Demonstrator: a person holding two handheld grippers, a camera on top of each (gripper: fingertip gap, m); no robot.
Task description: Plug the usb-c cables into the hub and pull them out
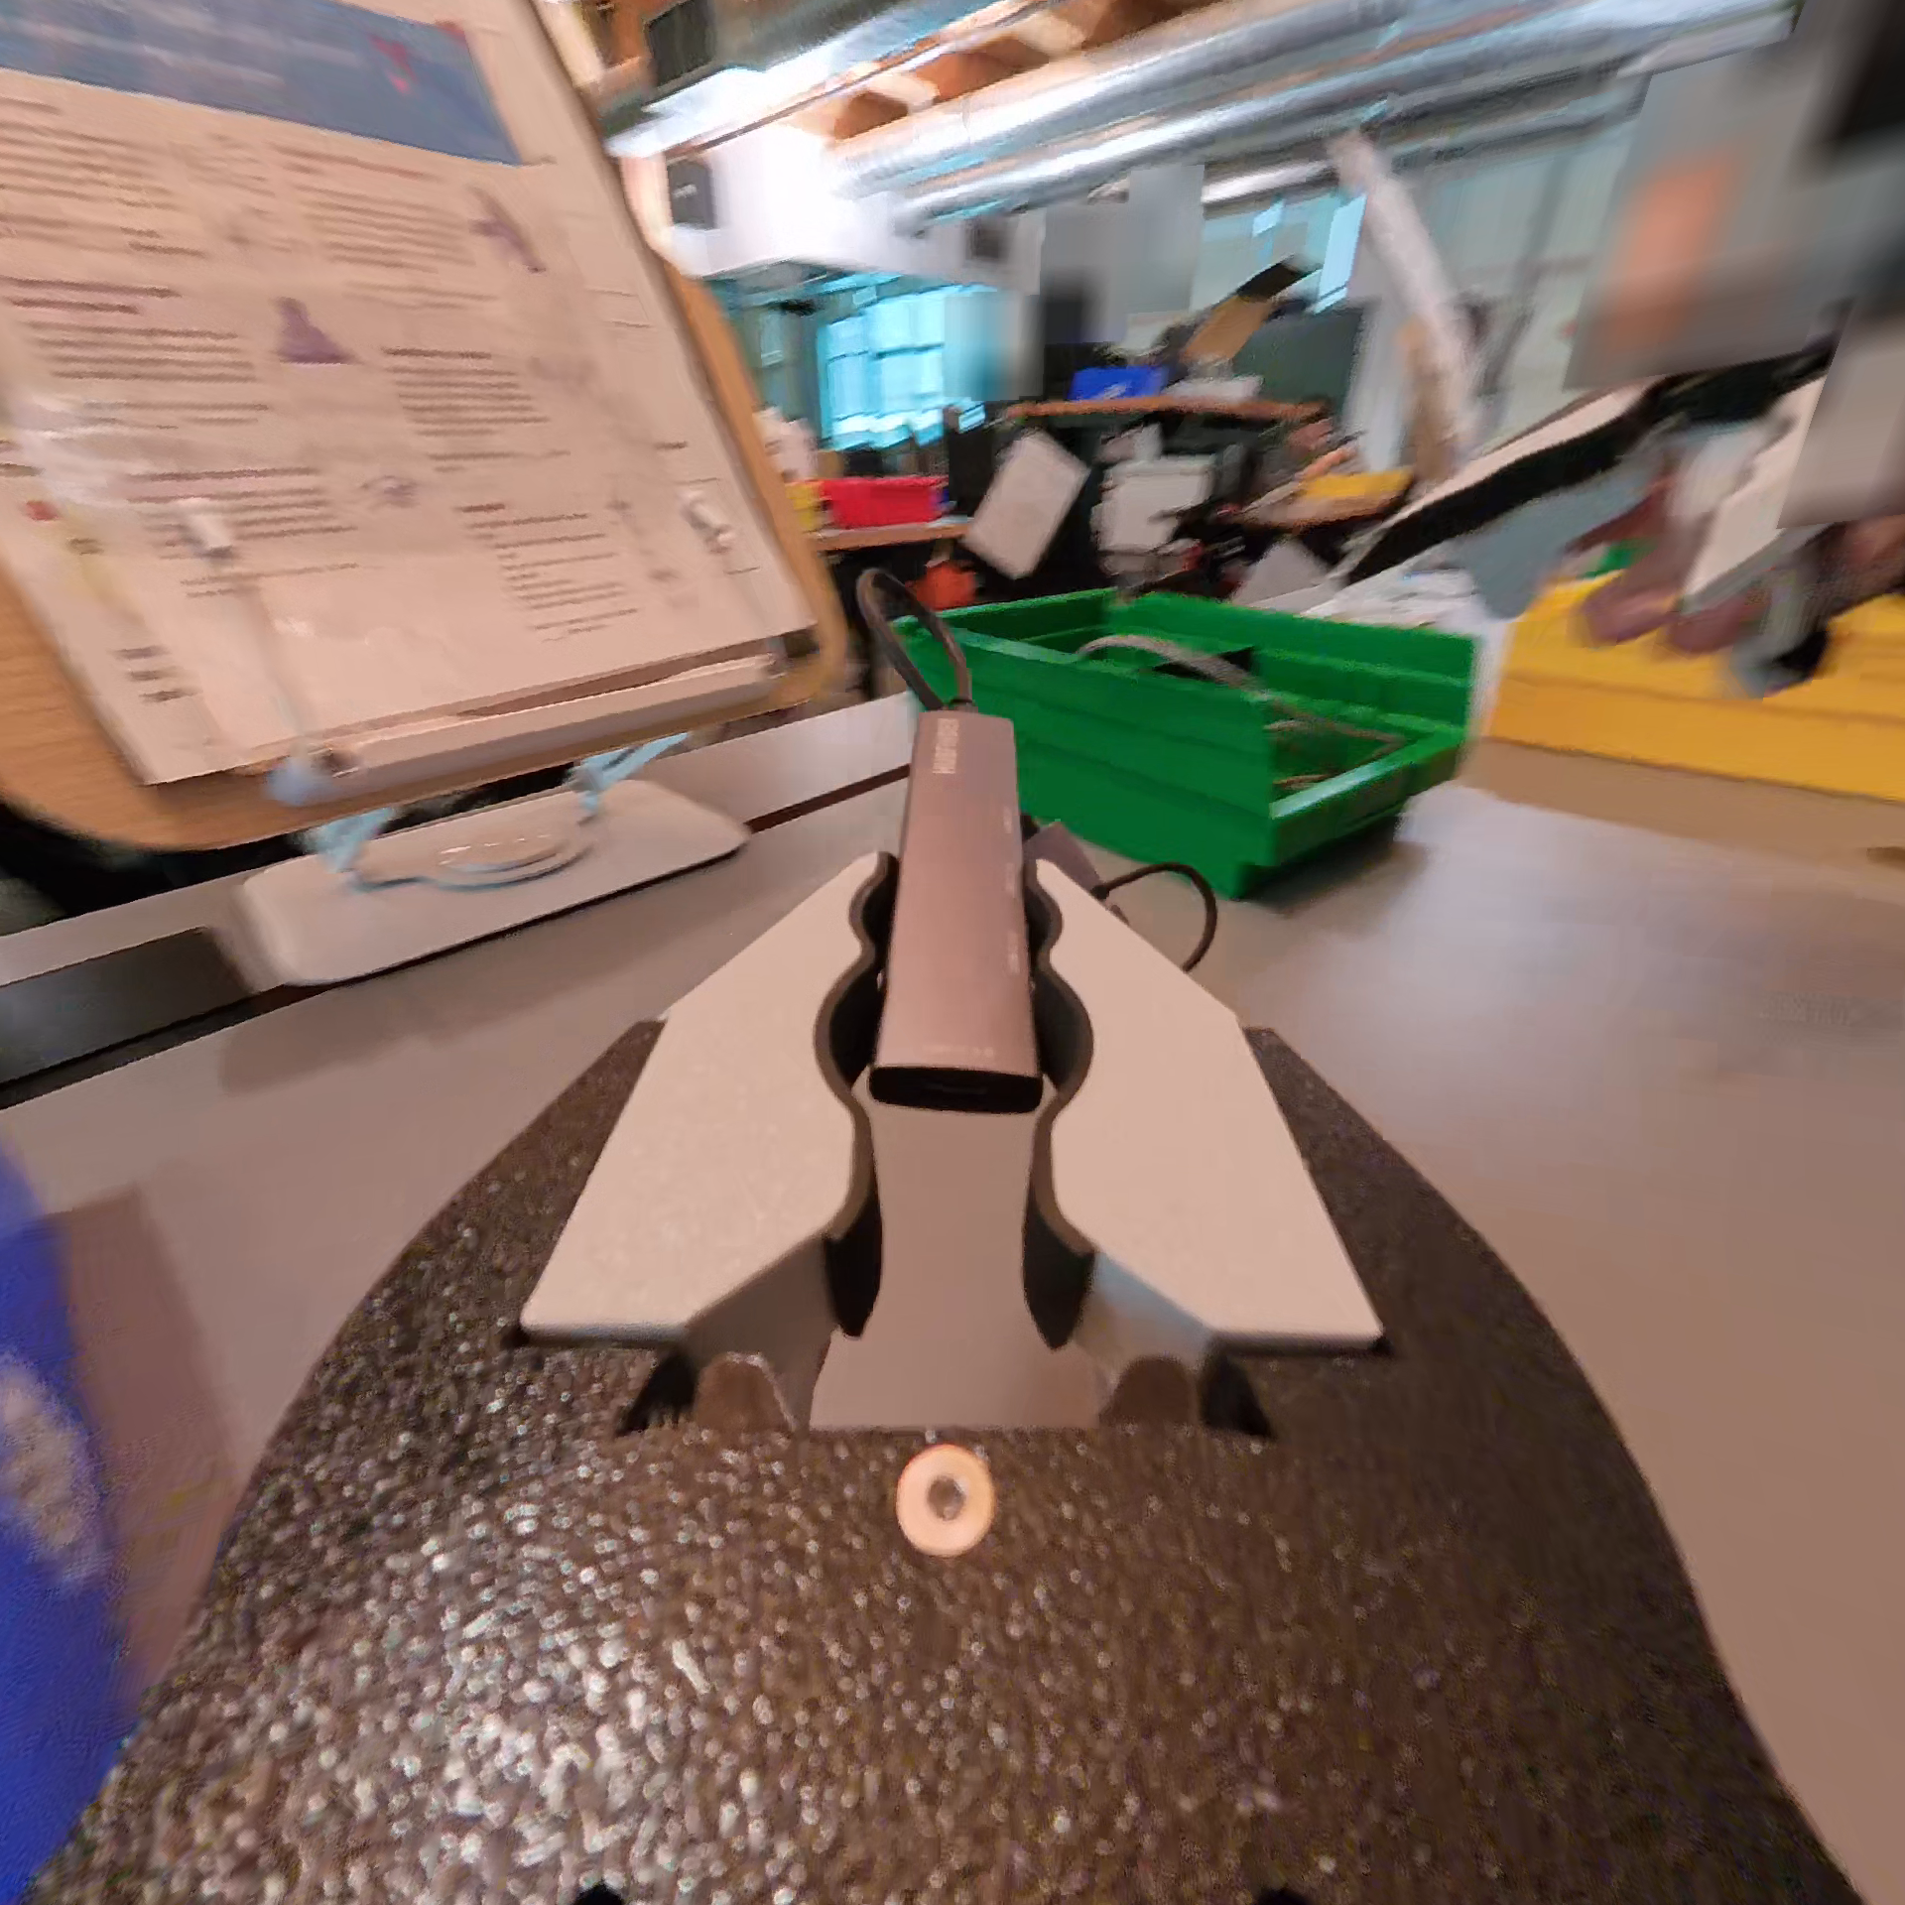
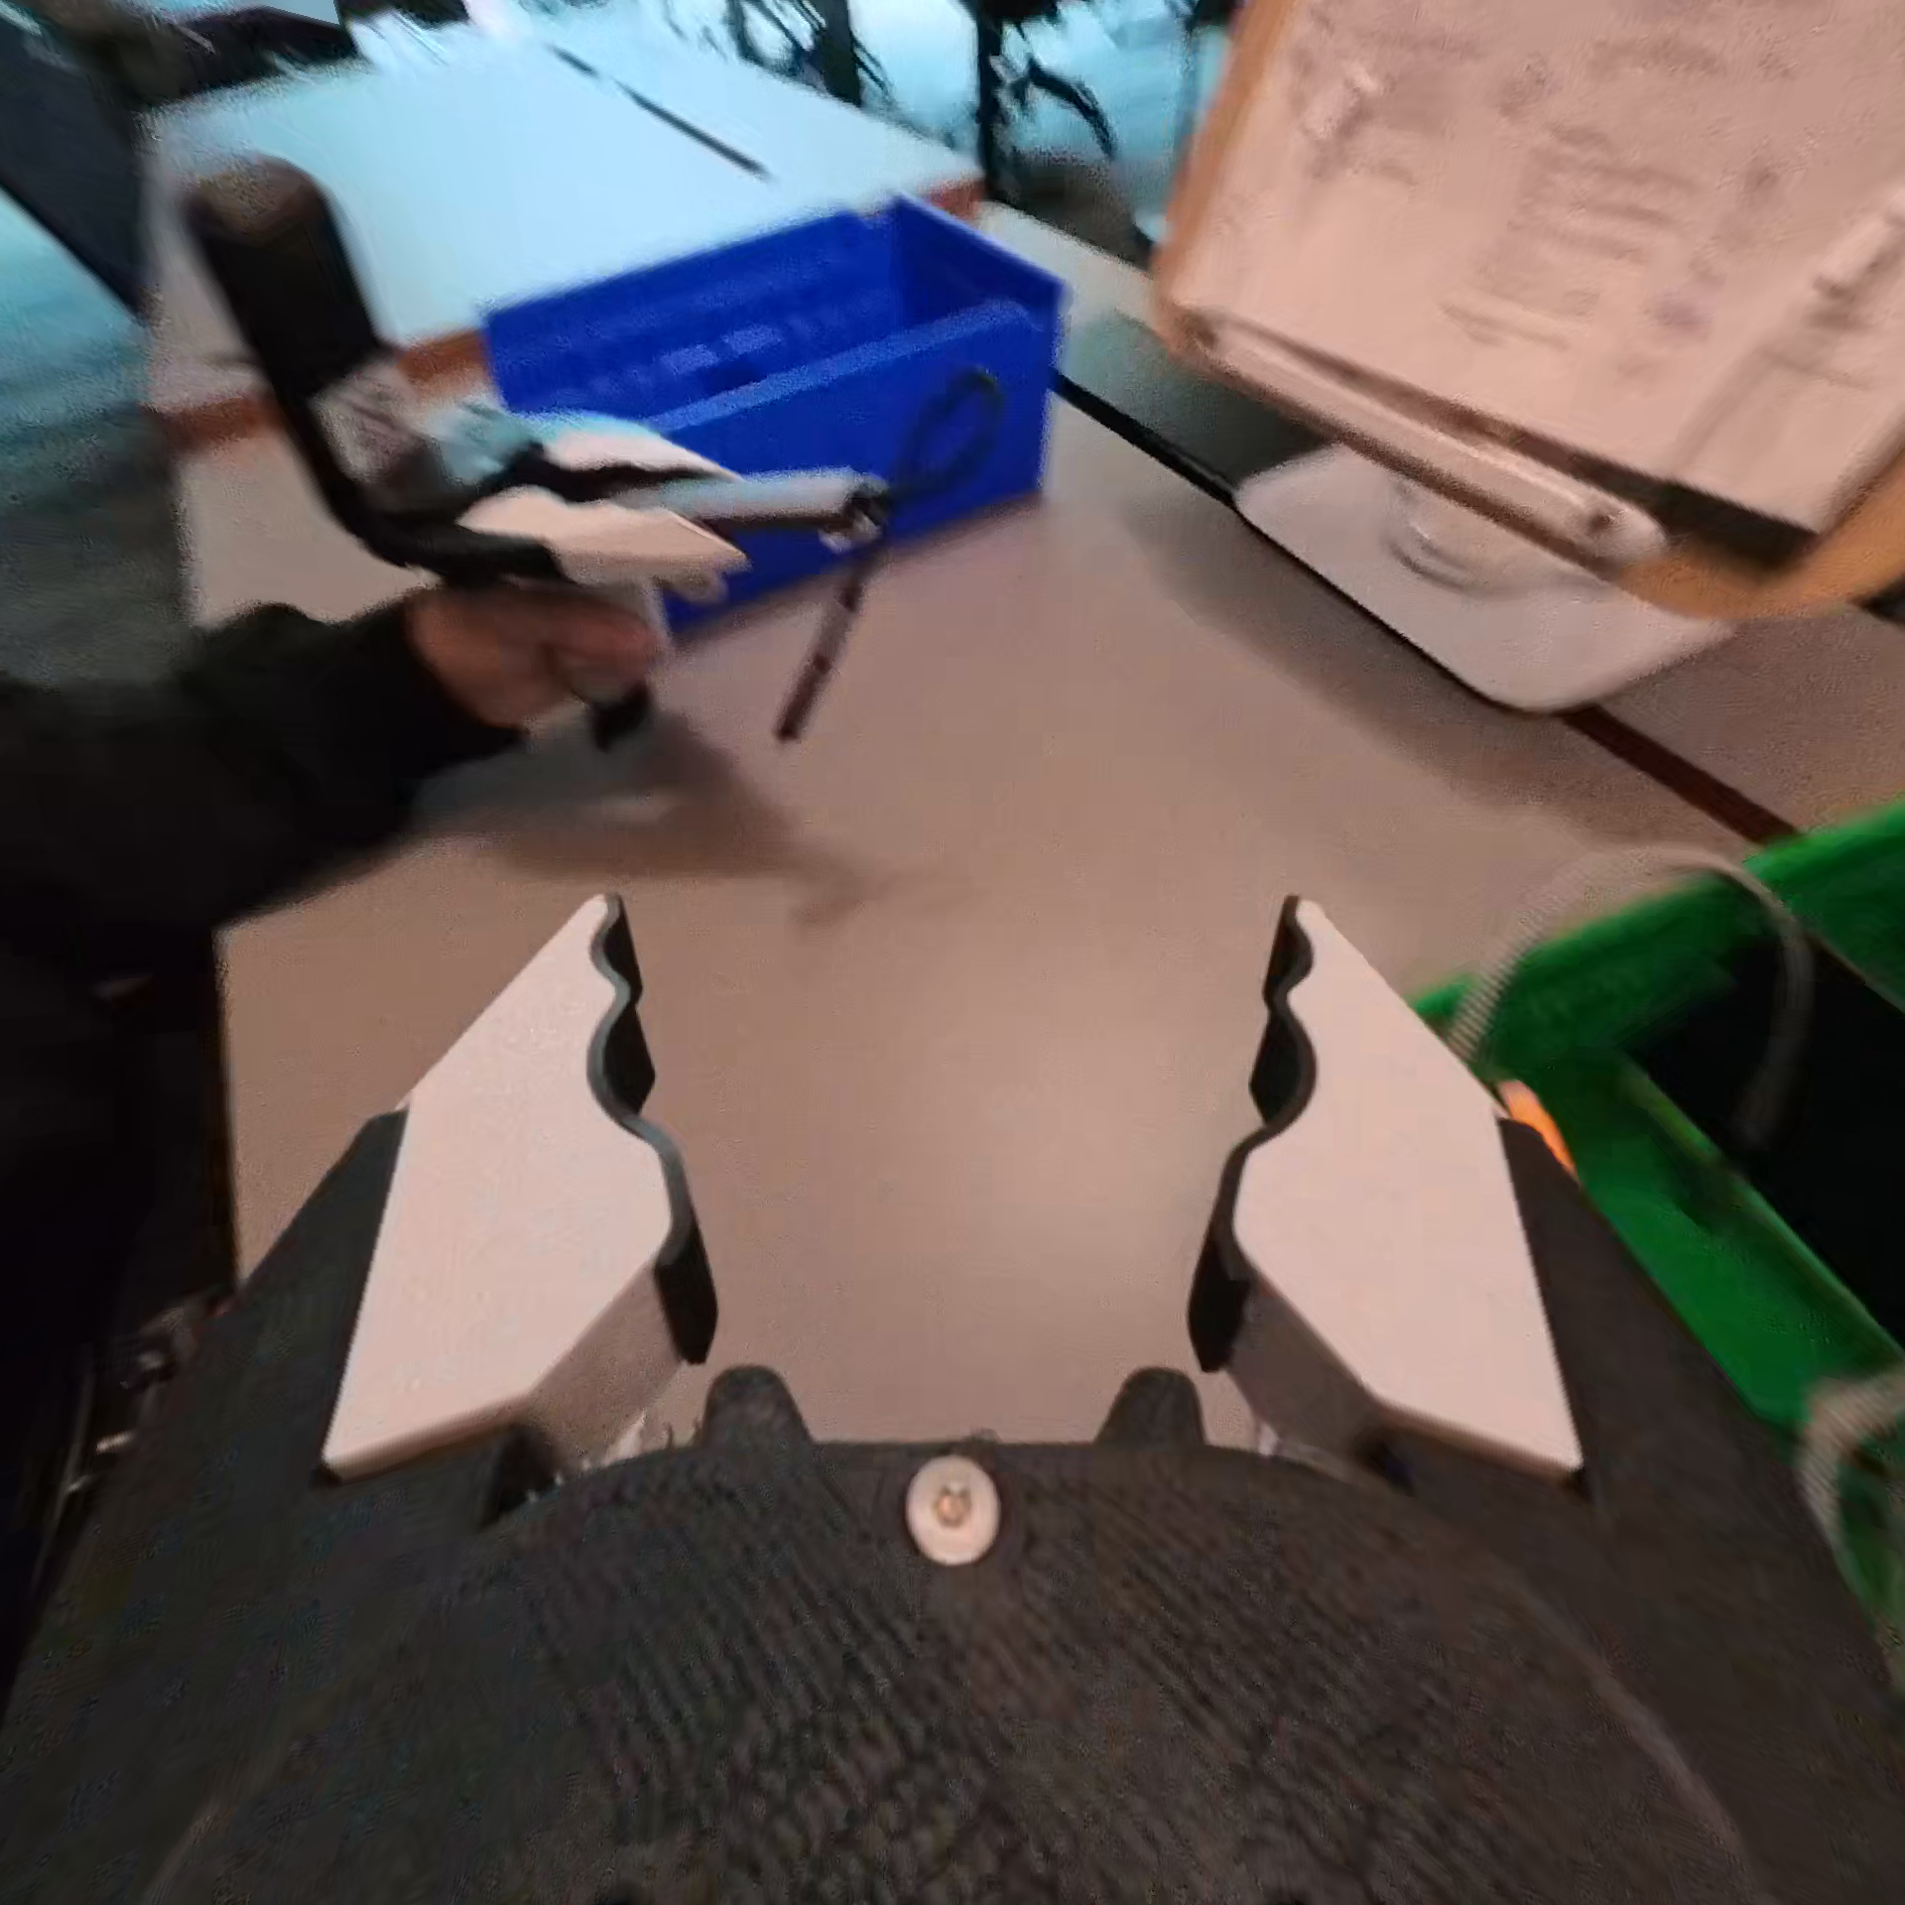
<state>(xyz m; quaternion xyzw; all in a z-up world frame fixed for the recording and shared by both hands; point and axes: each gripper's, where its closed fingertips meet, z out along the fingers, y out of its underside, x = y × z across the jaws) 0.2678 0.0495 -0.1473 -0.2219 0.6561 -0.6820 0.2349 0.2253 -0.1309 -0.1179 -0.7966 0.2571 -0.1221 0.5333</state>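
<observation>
Slim grey metal USB hub (image 1: 954,928), centre frame, clamped lengthwise in left gripper (image 1: 954,990): rigid, light, probably slippery. Right gripper (image 2: 954,1031) spread wide, empty.

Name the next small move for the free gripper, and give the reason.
Probably swing the right gripper toward the green bin to pick up a cable: its fingers are open and empty, while the left gripper already clamps the hub.
</observation>
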